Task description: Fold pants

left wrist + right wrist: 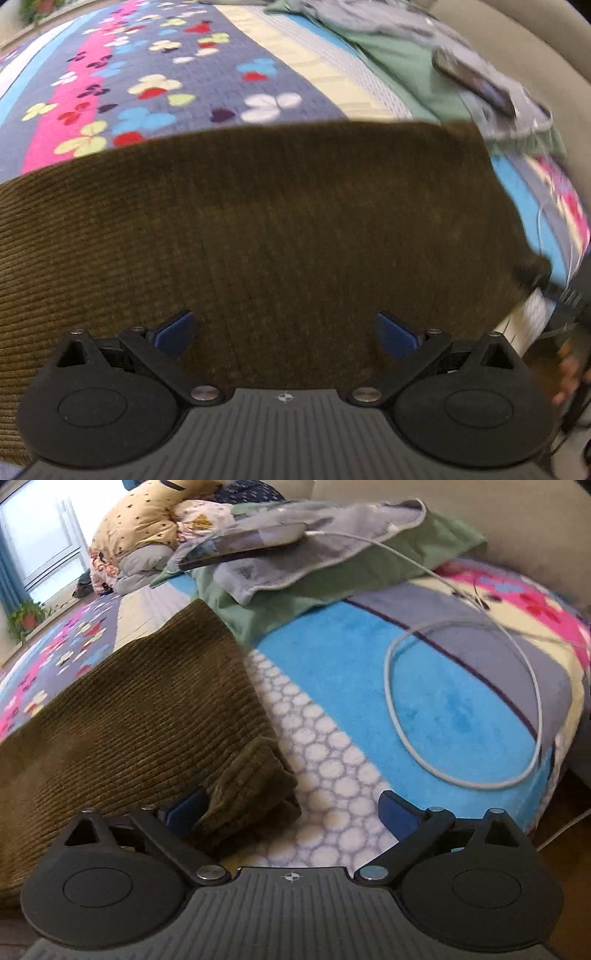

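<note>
Olive-brown corduroy pants [258, 229] lie flat on a patterned bedspread and fill most of the left wrist view. My left gripper [286, 334] hovers close over them, its blue pads wide apart with only flat cloth beneath. In the right wrist view the pants [129, 709] stretch away to the left, and a rumpled corner [255, 786] lies by the left pad. My right gripper [293, 810] stands open over that corner and the bedspread, pressing on nothing.
A colourful bedspread [177, 74] covers the bed. Green and grey cloths [332, 565] with a dark phone [240, 548] lie at the far side. A white cable [461, 709] loops on the blue patch. Pillows [147, 528] lie far left. A hand [569, 373] shows at the right edge.
</note>
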`<state>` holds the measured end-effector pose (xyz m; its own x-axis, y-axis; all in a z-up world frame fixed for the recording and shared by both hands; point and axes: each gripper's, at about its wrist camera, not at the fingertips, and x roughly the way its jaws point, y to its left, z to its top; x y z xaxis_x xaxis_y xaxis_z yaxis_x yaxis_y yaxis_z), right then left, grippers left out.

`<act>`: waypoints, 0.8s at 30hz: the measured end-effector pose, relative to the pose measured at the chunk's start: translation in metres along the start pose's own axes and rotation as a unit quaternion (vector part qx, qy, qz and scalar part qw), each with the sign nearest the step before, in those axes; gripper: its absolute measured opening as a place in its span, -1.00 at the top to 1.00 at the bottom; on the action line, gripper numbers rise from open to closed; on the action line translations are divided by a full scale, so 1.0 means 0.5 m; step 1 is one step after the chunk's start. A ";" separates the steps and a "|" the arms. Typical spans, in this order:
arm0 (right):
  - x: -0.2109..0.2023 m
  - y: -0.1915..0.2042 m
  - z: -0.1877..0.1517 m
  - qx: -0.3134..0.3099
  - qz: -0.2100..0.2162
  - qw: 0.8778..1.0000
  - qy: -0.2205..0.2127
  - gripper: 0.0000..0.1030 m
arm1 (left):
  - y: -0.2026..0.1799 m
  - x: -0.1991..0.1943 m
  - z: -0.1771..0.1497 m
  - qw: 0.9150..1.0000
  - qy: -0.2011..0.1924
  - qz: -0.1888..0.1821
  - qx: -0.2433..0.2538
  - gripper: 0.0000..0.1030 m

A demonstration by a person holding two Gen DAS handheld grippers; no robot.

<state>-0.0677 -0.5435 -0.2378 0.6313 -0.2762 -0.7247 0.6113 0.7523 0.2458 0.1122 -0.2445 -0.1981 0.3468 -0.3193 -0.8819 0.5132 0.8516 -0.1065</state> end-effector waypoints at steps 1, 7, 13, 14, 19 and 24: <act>-0.010 -0.009 0.004 0.021 0.005 1.000 -0.002 -0.92 | -0.001 0.000 -0.004 1.000 -0.002 0.000 0.003 -1.00; -0.026 -0.076 -0.010 0.157 0.109 0.981 0.020 -0.94 | -0.001 -0.017 0.024 0.998 -0.036 -0.028 -0.031 -1.00; -0.040 -0.064 -0.010 0.177 0.114 0.978 0.006 -0.95 | -0.026 -0.015 0.107 0.997 -0.072 -0.032 -0.016 -1.00; -0.034 -0.062 -0.008 0.175 0.113 0.978 0.011 -0.95 | -0.031 -0.010 0.123 0.997 -0.075 -0.033 -0.013 -1.00; -0.037 -0.050 -0.015 0.179 0.126 0.976 0.015 -0.95 | -0.104 0.039 0.227 0.997 -0.060 -0.049 0.026 -1.00; -0.040 -0.049 -0.015 0.202 0.132 0.970 0.007 -0.95 | -0.228 0.106 0.326 0.995 -0.048 -0.040 0.075 -1.00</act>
<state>-0.0991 -0.5520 -0.2341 0.7868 -0.0949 -0.6098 0.5677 0.4988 0.6549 0.2001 -0.4260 -0.1576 0.3691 -0.4285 -0.8247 0.6512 0.7523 -0.0994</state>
